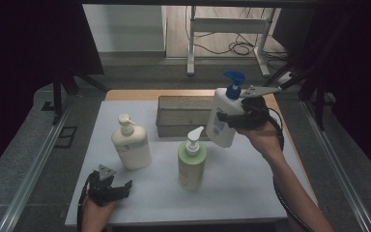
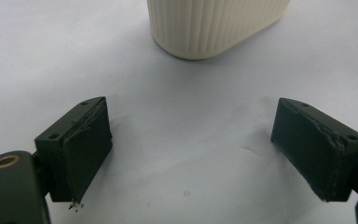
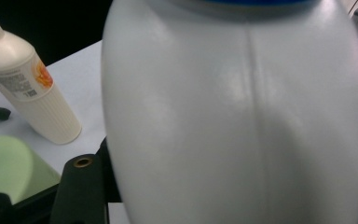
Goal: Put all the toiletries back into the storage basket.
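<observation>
White bottle [image 1: 221, 120]: blue pump on top, lifted clear of the table, tilted, just right of the tray and beyond the green bottle.
Right gripper [image 1: 239, 118]: jaws clamped on the white bottle's sides, about halfway up; in the right gripper view the bottle [image 3: 237, 116] sits close between them.
Right arm: reaches in from the near right, forearm raised, hand behind the bottle.
Left gripper [image 1: 121, 188]: jaws spread with nothing between, resting on the table's near left edge, pointing right.
Cream bottle [image 1: 131, 145]: upright, just beyond the left gripper; its base [image 2: 214, 25] is ahead of the jaws.
Green bottle [image 1: 192, 162]: upright, mid-table.
Tray [image 1: 181, 116]: far centre of the table [image 1: 241, 183].
</observation>
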The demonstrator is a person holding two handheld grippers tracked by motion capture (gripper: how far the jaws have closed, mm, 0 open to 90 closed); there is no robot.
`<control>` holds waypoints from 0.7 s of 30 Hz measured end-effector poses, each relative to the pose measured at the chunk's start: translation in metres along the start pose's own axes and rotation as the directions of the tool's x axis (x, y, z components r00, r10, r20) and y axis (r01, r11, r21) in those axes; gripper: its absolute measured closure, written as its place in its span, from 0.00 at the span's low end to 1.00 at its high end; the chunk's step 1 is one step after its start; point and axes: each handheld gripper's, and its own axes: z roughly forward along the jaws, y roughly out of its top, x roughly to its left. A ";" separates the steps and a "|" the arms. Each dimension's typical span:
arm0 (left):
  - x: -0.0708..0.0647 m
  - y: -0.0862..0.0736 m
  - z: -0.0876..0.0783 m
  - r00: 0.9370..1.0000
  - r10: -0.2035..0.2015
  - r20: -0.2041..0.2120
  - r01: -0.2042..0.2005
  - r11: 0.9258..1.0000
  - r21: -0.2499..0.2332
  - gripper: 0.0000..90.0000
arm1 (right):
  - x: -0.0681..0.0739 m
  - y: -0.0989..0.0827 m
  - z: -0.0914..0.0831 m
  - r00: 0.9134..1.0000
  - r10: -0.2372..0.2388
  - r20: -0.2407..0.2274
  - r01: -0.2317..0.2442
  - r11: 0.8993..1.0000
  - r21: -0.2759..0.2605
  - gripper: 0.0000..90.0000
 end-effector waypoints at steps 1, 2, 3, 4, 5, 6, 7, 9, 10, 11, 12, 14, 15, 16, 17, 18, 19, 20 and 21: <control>0.000 0.000 0.000 1.000 0.000 0.000 0.000 1.000 0.000 0.13 | 0.000 0.002 0.001 1.000 -0.002 0.001 0.002 1.000 -0.002 0.42; 0.000 0.000 0.000 1.000 0.003 0.000 -0.003 1.000 0.002 0.13 | 0.001 0.004 0.002 1.000 0.000 0.001 0.000 1.000 -0.003 0.42; 0.000 0.000 0.000 1.000 0.003 0.000 -0.003 1.000 0.002 0.13 | 0.001 0.004 0.002 1.000 0.000 0.001 0.000 1.000 -0.003 0.42; 0.000 0.000 0.000 1.000 0.002 0.000 -0.002 1.000 0.002 0.13 | 0.003 0.008 0.005 1.000 -0.004 0.003 0.004 1.000 -0.007 0.42; 0.000 0.000 0.000 1.000 0.002 0.000 -0.002 1.000 0.002 0.13 | 0.003 0.008 0.005 1.000 -0.004 0.003 0.004 1.000 -0.007 0.42; 0.000 0.000 0.000 1.000 0.000 0.000 0.000 1.000 -0.002 0.13 | 0.004 0.011 0.007 1.000 -0.012 0.008 0.012 1.000 -0.013 0.42; 0.000 0.000 0.000 1.000 -0.001 0.000 0.001 1.000 -0.002 0.13 | 0.005 0.012 0.008 1.000 -0.014 0.010 0.015 1.000 -0.017 0.42; 0.000 0.000 0.000 1.000 -0.001 0.000 0.001 1.000 -0.002 0.13 | 0.006 0.015 0.011 1.000 -0.018 0.013 0.018 1.000 -0.024 0.42; 0.000 0.000 0.000 1.000 0.000 0.000 0.000 1.000 -0.001 0.13 | 0.007 0.017 0.012 1.000 -0.019 0.012 0.019 0.999 -0.026 0.42; 0.000 0.000 0.000 1.000 0.000 0.000 0.000 1.000 -0.001 0.13 | 0.007 0.017 0.012 1.000 -0.019 0.012 0.019 0.999 -0.026 0.42; 0.000 0.000 0.000 1.000 -0.001 0.001 0.001 1.000 -0.002 0.13 | 0.008 0.018 0.013 1.000 -0.020 0.010 0.021 0.999 -0.029 0.42; 0.000 0.000 0.000 1.000 -0.001 0.000 0.001 1.000 -0.002 0.13 | 0.010 0.022 0.018 1.000 -0.021 0.010 0.021 0.999 -0.033 0.42; 0.000 0.000 0.000 1.000 0.000 0.000 0.000 1.000 -0.001 0.13 | 0.010 0.023 0.019 1.000 -0.022 0.011 0.022 0.999 -0.034 0.42; 0.000 0.000 0.000 1.000 -0.001 0.000 0.001 1.000 -0.001 0.13 | 0.011 0.025 0.021 1.000 -0.022 0.011 0.023 0.999 -0.034 0.42; 0.000 0.000 0.000 1.000 0.000 0.000 0.000 1.000 -0.001 0.13 | 0.011 0.026 0.023 1.000 -0.023 0.012 0.024 0.999 -0.032 0.42; 0.000 0.000 0.000 1.000 0.000 0.000 0.000 1.000 -0.001 0.13 | 0.011 0.028 0.025 1.000 -0.024 0.014 0.024 0.999 -0.031 0.42; 0.000 0.000 0.000 1.000 0.000 0.000 0.000 1.000 -0.001 0.13 | 0.011 0.029 0.027 1.000 -0.026 0.016 0.027 0.999 -0.030 0.42; 0.000 0.000 0.000 1.000 0.000 0.000 0.000 1.000 -0.001 0.13 | 0.011 0.029 0.027 1.000 -0.026 0.016 0.027 0.999 -0.030 0.42; 0.000 0.000 0.000 1.000 0.000 0.000 0.000 1.000 -0.001 0.13 | 0.011 0.031 0.031 1.000 -0.022 0.018 0.023 0.999 -0.031 0.42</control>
